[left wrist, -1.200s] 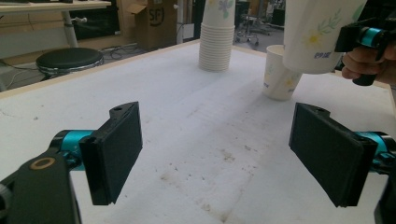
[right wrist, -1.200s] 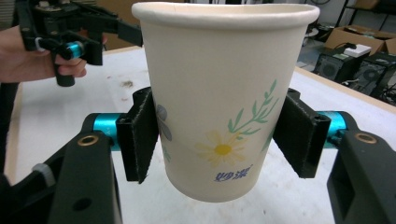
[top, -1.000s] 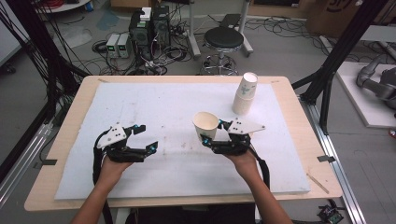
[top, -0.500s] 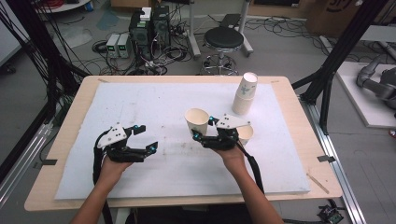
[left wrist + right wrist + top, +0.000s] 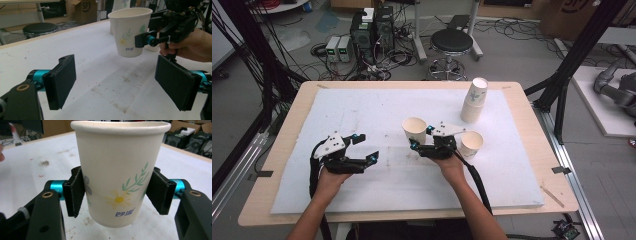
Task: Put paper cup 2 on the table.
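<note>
So, paper cup (image 5: pixel 117 180) clamped upright in my right gripper (image 5: pixel 421 138), mid-table.
Left gripper (image 5: pixel 362 148) sits at its 8 o'clock with jaws wide apart, holding nothing; a second cup (image 5: pixel 472 145) stands at 3 o'clock.

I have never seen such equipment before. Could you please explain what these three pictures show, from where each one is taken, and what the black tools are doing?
There is no robot here: a person holds a hand tool with two black jaws in each hand. The high view looks down on a table covered by a white mat. The other two pictures come from small cameras riding on the tools, each looking along its own jaws.

The right gripper is shut on a paper cup with a flower print, holding it upright above the mat; the right gripper view shows the jaws pressing its sides. The left gripper is open and holds nothing.

On the mat stand a second cup, just right of the person's right hand, and a stack of cups farther back.
</note>
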A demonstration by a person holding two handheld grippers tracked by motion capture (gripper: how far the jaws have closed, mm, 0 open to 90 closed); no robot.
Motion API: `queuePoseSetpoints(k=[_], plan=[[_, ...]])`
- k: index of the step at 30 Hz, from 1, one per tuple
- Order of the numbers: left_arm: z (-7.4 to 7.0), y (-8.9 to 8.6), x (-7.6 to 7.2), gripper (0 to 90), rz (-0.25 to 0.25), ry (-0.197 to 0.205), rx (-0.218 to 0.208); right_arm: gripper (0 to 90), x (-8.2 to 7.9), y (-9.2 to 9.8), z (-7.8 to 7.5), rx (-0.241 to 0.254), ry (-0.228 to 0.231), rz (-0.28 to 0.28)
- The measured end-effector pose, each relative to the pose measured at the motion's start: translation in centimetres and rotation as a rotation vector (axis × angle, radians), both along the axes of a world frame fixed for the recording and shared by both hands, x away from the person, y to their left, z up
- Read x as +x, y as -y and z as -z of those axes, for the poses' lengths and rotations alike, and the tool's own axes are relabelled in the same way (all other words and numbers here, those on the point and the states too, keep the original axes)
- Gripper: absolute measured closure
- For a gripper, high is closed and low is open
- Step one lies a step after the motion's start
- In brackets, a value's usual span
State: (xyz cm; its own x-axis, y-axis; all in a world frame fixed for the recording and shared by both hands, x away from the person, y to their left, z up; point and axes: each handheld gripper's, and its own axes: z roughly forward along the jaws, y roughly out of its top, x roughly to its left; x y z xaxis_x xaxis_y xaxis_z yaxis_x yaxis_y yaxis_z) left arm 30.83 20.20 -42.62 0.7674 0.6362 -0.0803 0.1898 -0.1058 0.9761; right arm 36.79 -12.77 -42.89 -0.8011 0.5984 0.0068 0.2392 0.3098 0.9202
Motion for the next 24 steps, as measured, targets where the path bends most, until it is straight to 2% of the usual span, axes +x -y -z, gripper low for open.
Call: queuePoseSetpoints(k=[6, 8, 13, 20, 24], plan=[[0.1, 0.0, 0.0, 17.4, 0.000, -0.004, 0.016, 36.5, 0.6, -0.4, 0.9, -0.028, -0.043, 0.012], [0.1, 0.0, 0.0, 17.4, -0.003, -0.007, 0.016, 36.5, 0.8, -0.5, 1.2, -0.064, -0.072, 0.023], [0.3, 0.0, 0.0, 17.4, -0.004, -0.012, 0.020, 36.5, 1.2, -0.7, 2.1, -0.080, -0.125, 0.025], [0.3, 0.1, 0.0, 17.4, -0.002, -0.018, 0.025, 36.4, 1.1, -0.7, 2.2, -0.117, -0.139, 0.023], [0.3, 0.1, 0.0, 17.4, 0.000, -0.019, 0.028, 35.7, 0.7, -0.5, 2.1, -0.159, -0.130, 0.022]])
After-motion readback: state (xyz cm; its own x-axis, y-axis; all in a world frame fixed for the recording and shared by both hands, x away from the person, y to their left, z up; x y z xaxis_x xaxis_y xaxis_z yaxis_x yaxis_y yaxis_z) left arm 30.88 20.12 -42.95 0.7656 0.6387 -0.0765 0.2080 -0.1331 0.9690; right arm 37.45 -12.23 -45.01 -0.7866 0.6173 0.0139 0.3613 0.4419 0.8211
